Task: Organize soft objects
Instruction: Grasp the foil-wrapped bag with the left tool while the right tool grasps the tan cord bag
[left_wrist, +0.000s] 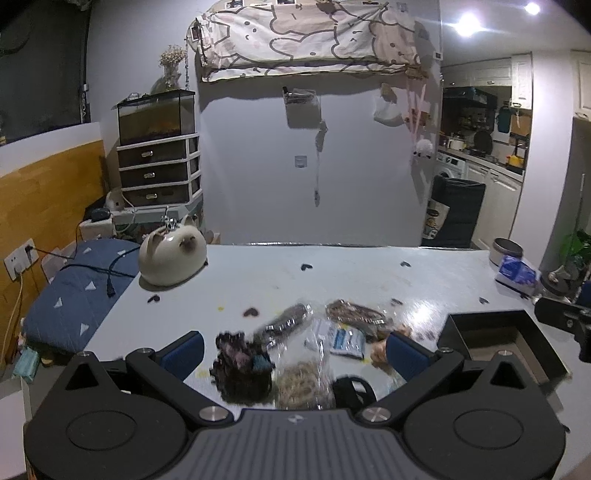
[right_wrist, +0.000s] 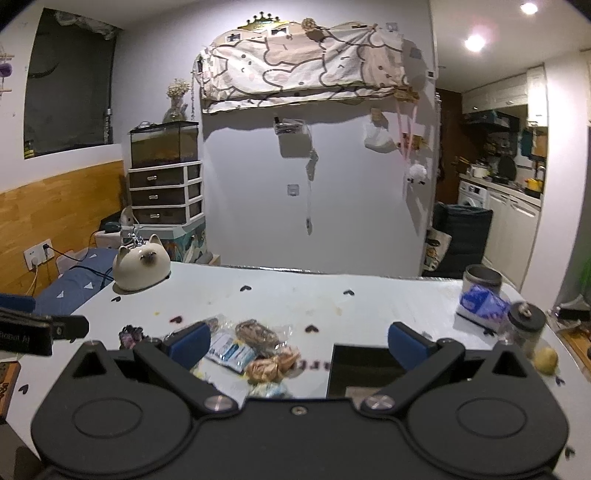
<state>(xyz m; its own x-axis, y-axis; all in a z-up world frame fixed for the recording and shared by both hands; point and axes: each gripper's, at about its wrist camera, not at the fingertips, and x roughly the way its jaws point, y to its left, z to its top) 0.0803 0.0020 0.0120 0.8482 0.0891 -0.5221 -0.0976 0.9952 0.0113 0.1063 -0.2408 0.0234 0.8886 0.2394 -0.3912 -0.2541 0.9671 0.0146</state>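
Both the left gripper (left_wrist: 293, 345) and the right gripper (right_wrist: 298, 341) hover wide and empty over the soft objects (right_wrist: 258, 350) heaped at lower centre, left of the black box (right_wrist: 364, 369). The risk I see is the slippery plastic wraps sliding or 2 packets lifting together. The table (right_wrist: 295, 295) is pale and stained, with a cat figurine (right_wrist: 142, 269) upper left, in a dim room.
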